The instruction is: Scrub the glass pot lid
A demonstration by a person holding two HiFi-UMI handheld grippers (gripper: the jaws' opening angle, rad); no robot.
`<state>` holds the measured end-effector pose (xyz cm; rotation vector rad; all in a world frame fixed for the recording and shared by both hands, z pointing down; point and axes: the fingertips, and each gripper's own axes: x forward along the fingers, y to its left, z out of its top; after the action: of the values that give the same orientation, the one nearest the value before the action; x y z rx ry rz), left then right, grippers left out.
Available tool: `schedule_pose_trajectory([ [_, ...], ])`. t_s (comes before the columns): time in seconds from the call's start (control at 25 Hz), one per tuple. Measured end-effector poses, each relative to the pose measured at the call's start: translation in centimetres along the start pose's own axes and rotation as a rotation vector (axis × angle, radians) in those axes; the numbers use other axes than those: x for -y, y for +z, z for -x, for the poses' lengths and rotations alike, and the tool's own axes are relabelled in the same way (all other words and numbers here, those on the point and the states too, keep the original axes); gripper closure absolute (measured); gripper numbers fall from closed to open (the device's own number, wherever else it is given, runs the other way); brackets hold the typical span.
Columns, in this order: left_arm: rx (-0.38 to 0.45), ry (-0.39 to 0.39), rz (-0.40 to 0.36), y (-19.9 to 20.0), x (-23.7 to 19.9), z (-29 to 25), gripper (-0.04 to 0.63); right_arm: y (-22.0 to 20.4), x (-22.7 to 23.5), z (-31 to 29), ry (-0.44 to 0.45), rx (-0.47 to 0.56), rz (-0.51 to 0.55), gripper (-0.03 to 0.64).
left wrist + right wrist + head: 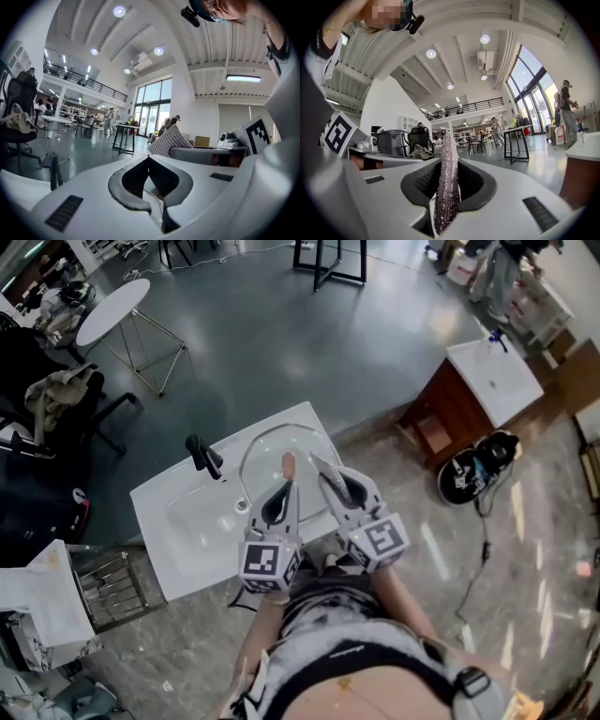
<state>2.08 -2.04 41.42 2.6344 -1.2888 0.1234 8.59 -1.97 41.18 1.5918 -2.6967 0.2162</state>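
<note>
The left tool (281, 498) is pressed together on the near rim of the glass pot lid (281, 427). The lid reaches out ahead of this tool's tips as a clear ring over the white sink basin (187, 521). The right tool (323, 474) sits just beside the left, angled toward it, with its tip over the lid's right half. It is pinching a glittery pinkish scrub cloth (449, 173).

The head view shows the lid's whole outline and both tools side by side, but not the grip itself. In the left gripper view, the left tool (149, 161) has only a thin curved glass edge (156, 201) running down between the closed pads. In the right gripper view, the cloth stands upright in the right tool (450, 164) and pokes out past its tips. A small pinkish piece shows between the tool tips from above; whether it is cloth or lid knob I cannot tell.

A black faucet (204, 457) stands left of the left tool. Beyond the tools are a round white table (112, 310) and, to the right, a wooden cabinet (450, 413).
</note>
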Motion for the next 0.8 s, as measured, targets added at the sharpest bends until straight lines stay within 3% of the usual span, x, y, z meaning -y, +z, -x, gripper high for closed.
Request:
schedule_pose_trajectory([
  [0.4, -0.055, -0.062, 0.019, -2.5, -6.1, -2.5, 0.592, -2.0, 0.8, -4.8, -0.106, -0.049, 0.03, 0.535],
  [0.8, -0.096, -0.061, 0.054, -4.9, -7.3, -3.5, 0.591, -2.7, 2.9, -6.6, -0.135, -0.093, 0.065, 0.535],
])
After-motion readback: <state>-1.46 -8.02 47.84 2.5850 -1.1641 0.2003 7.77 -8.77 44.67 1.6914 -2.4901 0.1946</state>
